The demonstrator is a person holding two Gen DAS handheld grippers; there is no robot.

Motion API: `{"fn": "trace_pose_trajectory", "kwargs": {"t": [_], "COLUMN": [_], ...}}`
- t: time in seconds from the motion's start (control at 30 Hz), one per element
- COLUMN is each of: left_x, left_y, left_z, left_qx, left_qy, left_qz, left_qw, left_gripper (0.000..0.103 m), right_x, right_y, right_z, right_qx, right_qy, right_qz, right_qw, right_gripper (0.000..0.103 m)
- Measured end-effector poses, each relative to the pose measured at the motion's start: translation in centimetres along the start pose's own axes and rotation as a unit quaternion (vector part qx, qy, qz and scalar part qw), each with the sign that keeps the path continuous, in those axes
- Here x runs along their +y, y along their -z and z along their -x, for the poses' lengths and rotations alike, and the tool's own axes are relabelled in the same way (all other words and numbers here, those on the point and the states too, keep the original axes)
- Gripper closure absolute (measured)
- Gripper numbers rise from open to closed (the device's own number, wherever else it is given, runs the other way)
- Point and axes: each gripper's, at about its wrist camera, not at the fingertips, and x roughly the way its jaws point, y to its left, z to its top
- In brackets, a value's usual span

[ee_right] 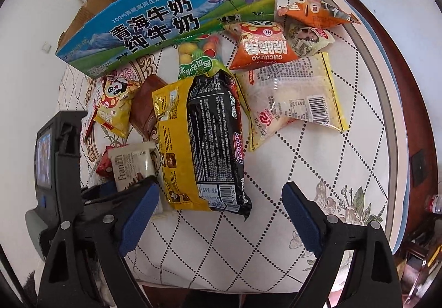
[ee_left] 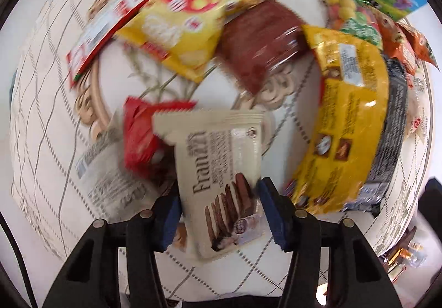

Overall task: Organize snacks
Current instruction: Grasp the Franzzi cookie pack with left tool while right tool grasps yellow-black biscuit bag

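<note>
My left gripper (ee_left: 218,211) is shut on a cream Franzzi wafer packet (ee_left: 221,172), its blue pads on both sides; the packet also shows in the right wrist view (ee_right: 132,167) beside the left gripper's body (ee_right: 69,169). A red packet (ee_left: 141,136) lies just behind it. My right gripper (ee_right: 221,211) is open and empty above the tablecloth, near the end of a black noodle pack (ee_right: 215,136) lying on a yellow bag (ee_right: 171,142). The blue milk carton box (ee_right: 171,15) lies open at the back.
More snacks lie spread on the white round table (ee_right: 317,197): a yellow panda chip bag (ee_right: 116,103), a brown pack (ee_right: 146,111), an orange bag (ee_right: 259,45), a clear bread bag (ee_right: 292,95), a candy bag (ee_right: 199,59). The table edge curves at right.
</note>
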Motion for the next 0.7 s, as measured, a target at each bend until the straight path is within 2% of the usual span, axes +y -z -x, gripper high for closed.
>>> {"fn": "trace_pose_trajectory", "kwargs": {"t": [0.17,0.27,0.4,0.5,0.6,0.7], "left_x": [2.3,3.4,3.6,3.6,3.2,3.1], "left_y": [2.1,2.8,3.1,3.1,3.1,4.7], "left_z": [-0.2,-0.6,-1.0,-0.9,-0.7,-0.7], "left_qx": [0.006,0.008,0.007,0.003,0.008,0.013], "left_qy": [0.004,0.019,0.024,0.027,0.028,0.026], "left_qz": [0.037,0.049,0.046,0.045,0.044,0.036], "left_qw": [0.9993,0.9986,0.9986,0.9986,0.9986,0.9989], "left_gripper": [0.051,0.049,0.049,0.051,0.051,0.051], "right_x": [2.3,3.9,5.1,5.2,4.7,3.6], "right_y": [-2.0,-2.8,-3.3,-2.9,-1.3,0.7], "right_z": [-3.2,-6.0,-8.3,-8.1,-7.5,-7.0], "right_qx": [0.015,0.039,0.054,0.044,0.062,0.079], "right_qy": [0.02,0.04,0.087,0.083,0.089,0.088], "right_qz": [0.0,0.007,0.023,0.045,0.081,0.101], "right_qw": [1.0,0.998,0.994,0.995,0.991,0.988], "right_gripper": [0.01,0.01,0.01,0.014,0.014,0.014]}}
